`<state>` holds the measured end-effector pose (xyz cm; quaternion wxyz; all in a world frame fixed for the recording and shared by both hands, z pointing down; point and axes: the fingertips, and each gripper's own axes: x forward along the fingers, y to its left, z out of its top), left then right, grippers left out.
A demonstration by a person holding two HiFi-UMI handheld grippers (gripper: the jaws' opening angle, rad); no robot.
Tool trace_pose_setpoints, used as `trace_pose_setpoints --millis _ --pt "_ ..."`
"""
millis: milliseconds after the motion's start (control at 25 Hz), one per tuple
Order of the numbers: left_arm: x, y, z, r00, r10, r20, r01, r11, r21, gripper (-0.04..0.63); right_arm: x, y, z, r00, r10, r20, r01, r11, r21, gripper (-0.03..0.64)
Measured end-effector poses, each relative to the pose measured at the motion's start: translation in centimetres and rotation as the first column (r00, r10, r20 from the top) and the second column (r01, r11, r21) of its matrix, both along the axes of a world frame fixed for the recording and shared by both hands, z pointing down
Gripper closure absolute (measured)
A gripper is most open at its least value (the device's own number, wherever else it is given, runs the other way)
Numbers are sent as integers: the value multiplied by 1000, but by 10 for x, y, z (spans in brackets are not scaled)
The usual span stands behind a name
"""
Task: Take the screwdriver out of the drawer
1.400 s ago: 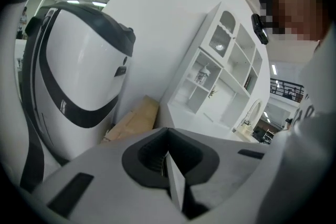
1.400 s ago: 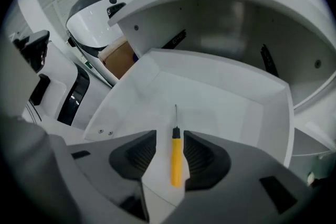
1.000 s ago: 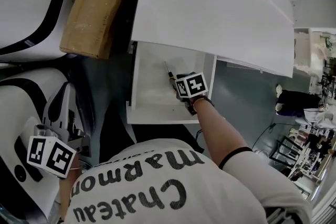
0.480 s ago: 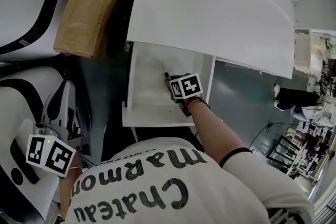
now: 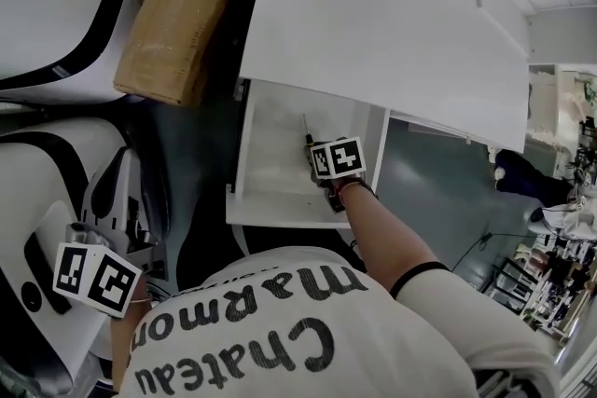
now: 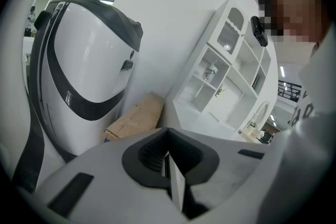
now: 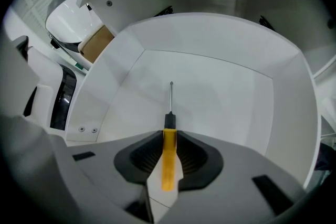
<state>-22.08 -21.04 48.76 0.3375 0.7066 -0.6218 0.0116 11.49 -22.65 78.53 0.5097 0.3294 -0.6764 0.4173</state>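
Two grippers in this one, yeah? Anybody want to run the full count, left to right? (first poster)

Sure. Far left in the head view there are two white housings with black trim (image 5: 65, 14), one above the other. The person's left gripper (image 6: 169, 165) sits low beside the lower one, and its marker cube (image 5: 93, 277) shows two printed faces. In its own view the jaws are pressed together with nothing between them. Next over is one cardboard box (image 5: 191, 9), leaning at an angle. Then comes one white drawer (image 5: 266, 154), open under one big white cabinet top (image 5: 392, 23). (second poster)

And the screwdriver? (first poster)

Just one screwdriver (image 7: 168, 152), and it's inside the drawer, towards the right side. It has a yellow handle, a black collar and a thin metal shaft aimed at the drawer's back wall. The right gripper (image 7: 169, 136) reaches steeply down into the drawer and its jaws are closing. The yellow handle runs between them and both pads look snug against its sides. Can't tell whether the screwdriver is resting on the drawer floor or lifted off it. (second poster)
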Motion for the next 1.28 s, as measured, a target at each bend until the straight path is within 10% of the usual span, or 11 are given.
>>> trace_pose_setpoints --millis 1280 --pt "61 -7 -126 985 157 73 -171 947 273 572 -34 21 -126 990 -120 72 108 982 157 534"
